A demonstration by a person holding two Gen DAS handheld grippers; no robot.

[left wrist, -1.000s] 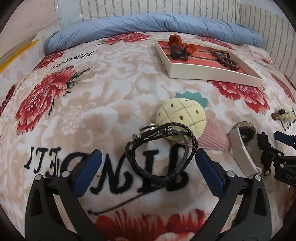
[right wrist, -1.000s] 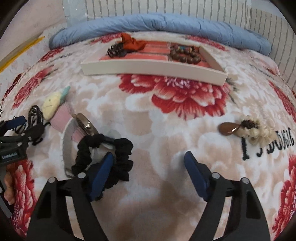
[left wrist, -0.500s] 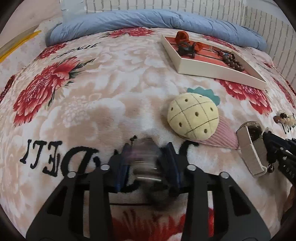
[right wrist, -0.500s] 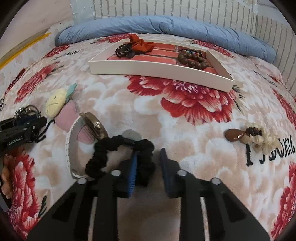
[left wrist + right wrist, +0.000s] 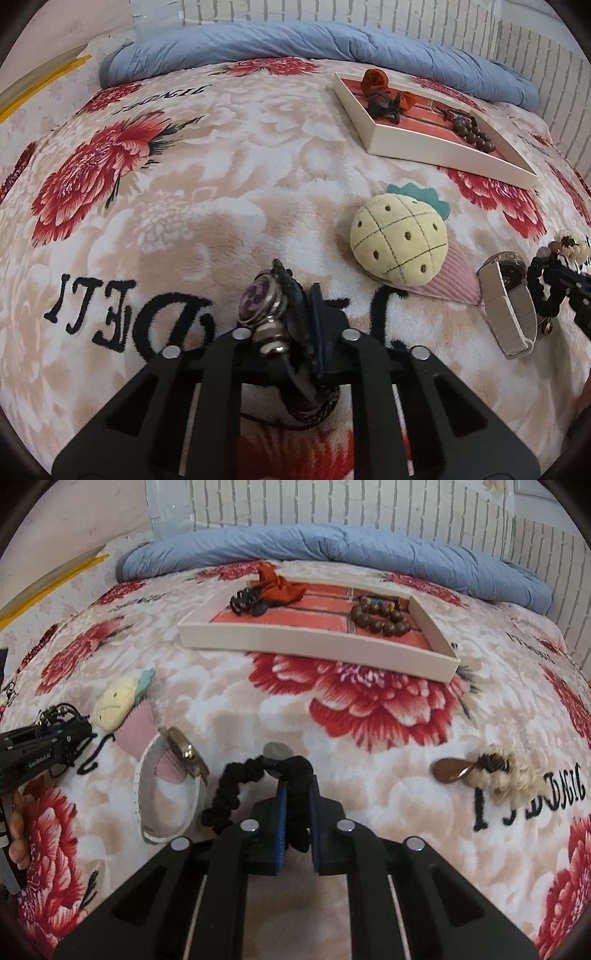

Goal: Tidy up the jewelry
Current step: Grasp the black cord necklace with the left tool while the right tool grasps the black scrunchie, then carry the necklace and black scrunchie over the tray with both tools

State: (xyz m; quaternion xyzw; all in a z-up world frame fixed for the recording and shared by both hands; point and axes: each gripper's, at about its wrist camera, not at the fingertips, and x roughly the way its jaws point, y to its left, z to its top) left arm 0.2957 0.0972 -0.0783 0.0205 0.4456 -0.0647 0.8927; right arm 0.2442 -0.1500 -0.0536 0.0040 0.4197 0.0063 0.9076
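Observation:
My left gripper (image 5: 295, 295) has its jaws closing tight on a black braided bracelet (image 5: 291, 291) with a purple charm, lifted just off the floral blanket. My right gripper (image 5: 297, 775) is shut on a black scrunchie (image 5: 232, 782), whose loop hangs out to the left. Further back lies a white tray (image 5: 295, 642) with a red lining, holding an orange scrunchie (image 5: 280, 587), a black claw clip (image 5: 247, 603) and a wooden bead bracelet (image 5: 380, 618). In the left wrist view the tray (image 5: 424, 147) lies at the upper right.
A pineapple plush (image 5: 399, 240) and a watch with a white strap (image 5: 509, 310) lie between the grippers. A shell-and-flower hair clip (image 5: 495, 771) rests to the right. A rolled blue duvet (image 5: 332, 550) and a brick-pattern wall bound the far side.
Both grippers went from wide open to shut: the left on the braided bracelet, the right on the black scrunchie. Both items now stand slightly raised off the blanket.

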